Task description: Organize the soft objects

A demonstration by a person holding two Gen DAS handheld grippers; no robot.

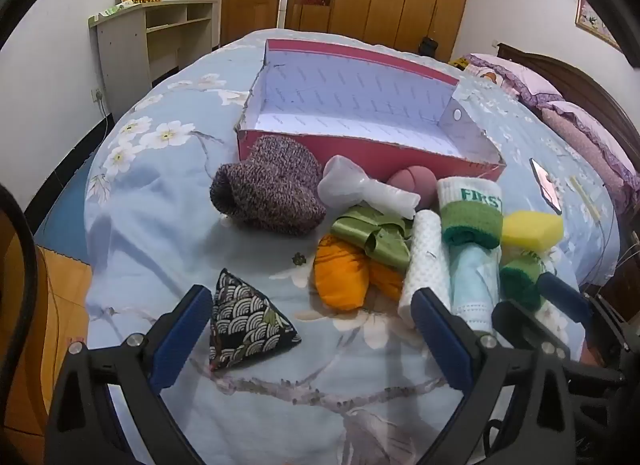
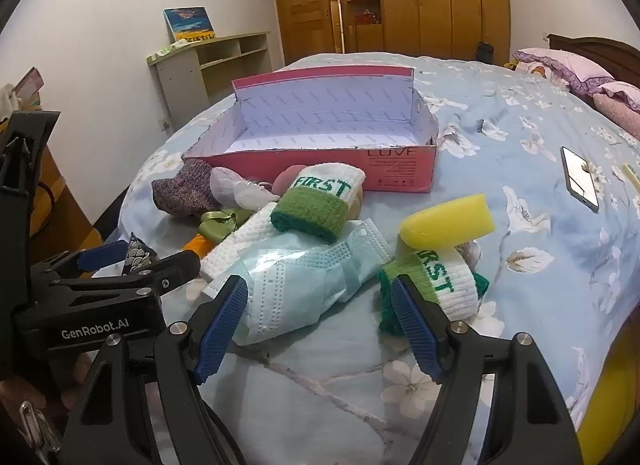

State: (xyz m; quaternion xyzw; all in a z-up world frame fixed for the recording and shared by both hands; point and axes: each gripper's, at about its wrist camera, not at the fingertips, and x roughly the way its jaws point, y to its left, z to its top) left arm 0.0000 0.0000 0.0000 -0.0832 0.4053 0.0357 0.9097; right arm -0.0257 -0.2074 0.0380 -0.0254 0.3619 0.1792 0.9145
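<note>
Bed with blue floral cover carries everything.

Left wrist view, left to right: left hand-held gripper released, jaws wide, nothing pressed. Black pouch with white wave pattern sits between its fingers, nearer the 9 o'clock finger; contact cannot be told. At 12 o'clock of the pouch, purple knit sock lies against the near wall of the pink box. Orange cushion with green ribbon at centre. White waffle cloth roll just beside pale blue face mask. Wristband reads "FIRST" in green. Yellow sponge at 3 o'clock of it.

Right wrist view: left gripper body at 9 o'clock marked "GenRobot.AI". Right hand-held gripper released; mask lies by its 9 o'clock finger, a second wristband, lettering "RST" showing, by its 3 o'clock finger. Box wall prints "LOVE"; smaller lines below unreadable. Box interior open. Phone at 3 o'clock, well apart from the pile.

Open bedcover in the foreground and right of the sponge; bed edge drops off at 9 o'clock.
</note>
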